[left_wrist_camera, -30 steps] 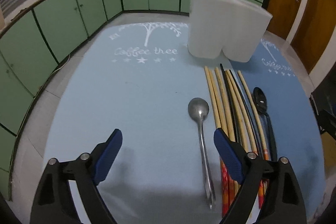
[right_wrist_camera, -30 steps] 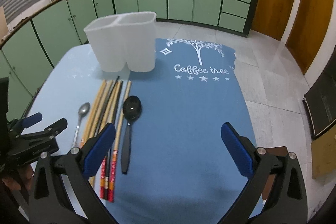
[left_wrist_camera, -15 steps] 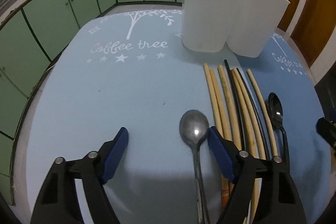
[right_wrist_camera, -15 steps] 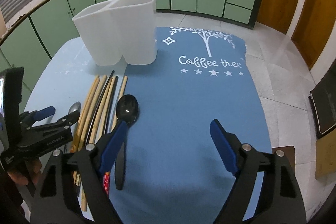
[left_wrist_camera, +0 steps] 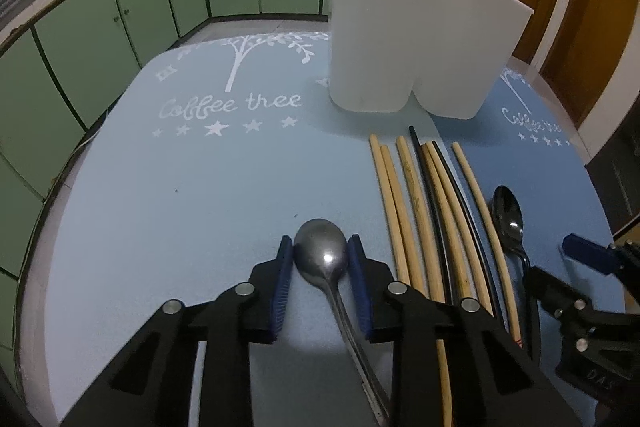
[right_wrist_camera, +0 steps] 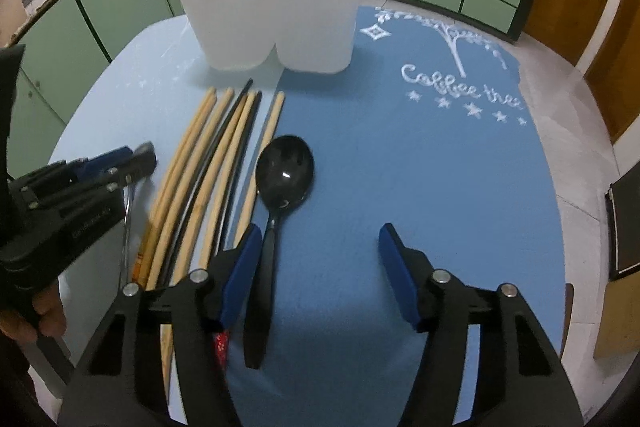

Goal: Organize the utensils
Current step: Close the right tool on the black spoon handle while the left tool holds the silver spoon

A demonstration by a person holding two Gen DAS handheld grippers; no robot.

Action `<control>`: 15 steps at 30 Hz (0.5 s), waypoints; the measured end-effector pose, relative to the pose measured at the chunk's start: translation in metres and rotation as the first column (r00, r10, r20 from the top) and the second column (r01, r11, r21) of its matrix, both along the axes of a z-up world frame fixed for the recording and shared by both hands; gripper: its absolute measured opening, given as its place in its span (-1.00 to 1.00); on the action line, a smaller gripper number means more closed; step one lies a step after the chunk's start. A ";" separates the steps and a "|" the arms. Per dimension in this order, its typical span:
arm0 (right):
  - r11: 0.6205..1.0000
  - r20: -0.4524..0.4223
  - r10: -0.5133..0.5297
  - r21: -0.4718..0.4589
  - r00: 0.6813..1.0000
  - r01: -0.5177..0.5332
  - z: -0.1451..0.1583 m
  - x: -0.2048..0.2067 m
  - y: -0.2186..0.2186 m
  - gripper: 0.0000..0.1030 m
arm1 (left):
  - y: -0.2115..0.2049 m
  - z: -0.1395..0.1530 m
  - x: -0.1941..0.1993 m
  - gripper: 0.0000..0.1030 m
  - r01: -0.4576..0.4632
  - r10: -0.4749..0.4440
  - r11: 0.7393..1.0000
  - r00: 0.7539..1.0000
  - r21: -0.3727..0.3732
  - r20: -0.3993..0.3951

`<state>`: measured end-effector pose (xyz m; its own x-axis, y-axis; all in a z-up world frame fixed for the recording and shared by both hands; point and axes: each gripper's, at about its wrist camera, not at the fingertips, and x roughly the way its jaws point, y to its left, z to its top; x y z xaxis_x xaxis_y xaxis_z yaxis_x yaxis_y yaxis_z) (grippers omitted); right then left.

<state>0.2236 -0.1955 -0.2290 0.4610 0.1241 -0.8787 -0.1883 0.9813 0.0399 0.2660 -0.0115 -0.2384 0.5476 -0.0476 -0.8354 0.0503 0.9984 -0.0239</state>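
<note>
Below, both grippers descend on spoons that lie flat on the bench (left_wrist_camera: 168, 211). Left gripper (left_wrist_camera: 320, 247): its fingers are closing around the bowl of the steel spoon (left_wrist_camera: 322, 257), the blue pads standing just beside the bowl's two edges; whether they already press on it cannot be told. Right gripper (right_wrist_camera: 316, 239): its fingers are also closing but remain well apart, the near pad just beside the handle of the black spoon (right_wrist_camera: 284, 171), the far pad clear of it over bare mat.

Technique, as a judgement: the steel bowl is smooth and rounded, so a pinch across it may slip; a hold lower, at the neck, would seat more firmly. The right gripper would do better centred over the black handle before it closes, lest one pad push the spoon sideways into the chopsticks (right_wrist_camera: 216, 155), which lie in a loose row between the two spoons. A level lift, then a tip handle-down, suits the white holder (left_wrist_camera: 416, 39), a two-lobed tub standing upright beyond the chopstick tips.

Surface: two blue mats printed "Coffee tree", one pale, one darker (right_wrist_camera: 420, 167). Room: a kitchen with green cabinets (left_wrist_camera: 120, 27), a tap at far left and wooden doors at right.
</note>
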 end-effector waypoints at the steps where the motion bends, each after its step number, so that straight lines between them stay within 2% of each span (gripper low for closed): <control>1: 1.000 -0.004 0.000 0.002 1.000 0.000 -0.001 0.000 0.000 0.15 | -0.001 0.000 -0.001 -0.46 0.003 -0.003 1.000 1.000 0.004 0.005; 6: 0.999 0.001 0.013 -0.039 1.000 -0.013 -0.006 -0.004 0.004 0.11 | -0.010 -0.002 -0.004 -0.47 0.052 -0.053 0.998 0.998 0.026 0.033; 10: 0.998 0.002 -0.011 -0.063 1.000 0.011 -0.007 -0.006 -0.007 0.11 | -0.011 -0.001 -0.005 -0.47 0.096 -0.096 0.995 0.995 -0.001 0.039; 13: 0.999 -0.006 -0.021 -0.042 1.000 0.021 -0.005 -0.004 -0.015 0.11 | -0.009 0.000 -0.005 -0.47 0.109 -0.108 0.994 0.994 -0.021 0.034; 15: 1.000 -0.010 -0.021 0.019 1.000 0.021 -0.002 -0.001 -0.019 0.12 | -0.004 0.004 -0.007 -0.45 0.101 -0.100 0.994 0.994 -0.046 0.036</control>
<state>0.2225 -0.2141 -0.2310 0.4547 0.1309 -0.8810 -0.1671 0.9841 0.0600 0.2585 -0.0151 -0.2342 0.5654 -0.1431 -0.8123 0.1520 0.9860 -0.0679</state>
